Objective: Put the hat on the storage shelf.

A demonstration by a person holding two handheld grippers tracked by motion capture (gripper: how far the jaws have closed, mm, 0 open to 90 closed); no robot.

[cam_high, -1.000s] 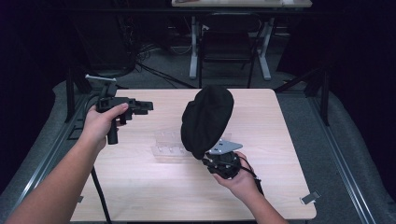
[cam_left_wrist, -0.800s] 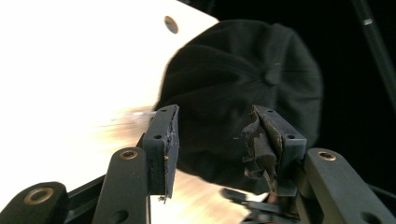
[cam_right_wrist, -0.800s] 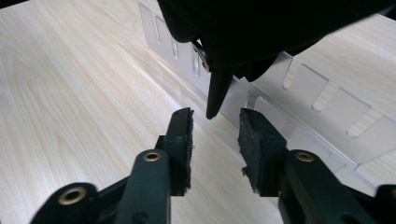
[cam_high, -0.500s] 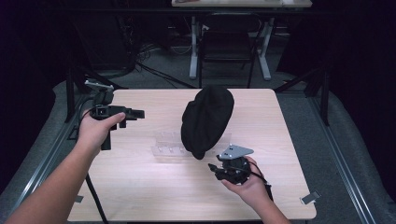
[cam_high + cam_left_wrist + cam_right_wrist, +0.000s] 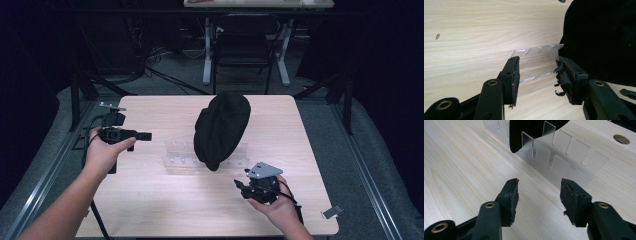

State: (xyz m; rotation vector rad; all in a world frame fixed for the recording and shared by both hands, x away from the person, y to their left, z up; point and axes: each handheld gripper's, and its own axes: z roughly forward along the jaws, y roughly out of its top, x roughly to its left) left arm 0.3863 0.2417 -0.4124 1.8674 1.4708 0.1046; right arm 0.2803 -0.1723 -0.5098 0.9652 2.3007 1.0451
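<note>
A black hat [image 5: 221,129] is draped over a clear slotted acrylic rack [image 5: 179,155] at the middle of the wooden table [image 5: 150,210]. My left gripper [image 5: 145,135] is held at the table's left, pointing right toward the rack, jaws open and empty. In the left gripper view the gripper [image 5: 539,75] faces the rack [image 5: 534,52], with the hat [image 5: 599,35] at the right. My right gripper [image 5: 242,189] is near the front right, just short of the hat. In the right gripper view the gripper [image 5: 537,197] stands open and empty before the rack [image 5: 559,160] and the hat's edge [image 5: 531,132].
A cable hole [image 5: 621,139] sits in the tabletop beyond the rack. A small clip [image 5: 332,211] lies at the table's front right corner. Metal rails run along both sides, and a chair [image 5: 242,55] and a second table stand behind.
The right gripper has drawn back from the hat's lower edge toward the front right. The left gripper has moved left and nearer to the person. The hat stays on the rack.
</note>
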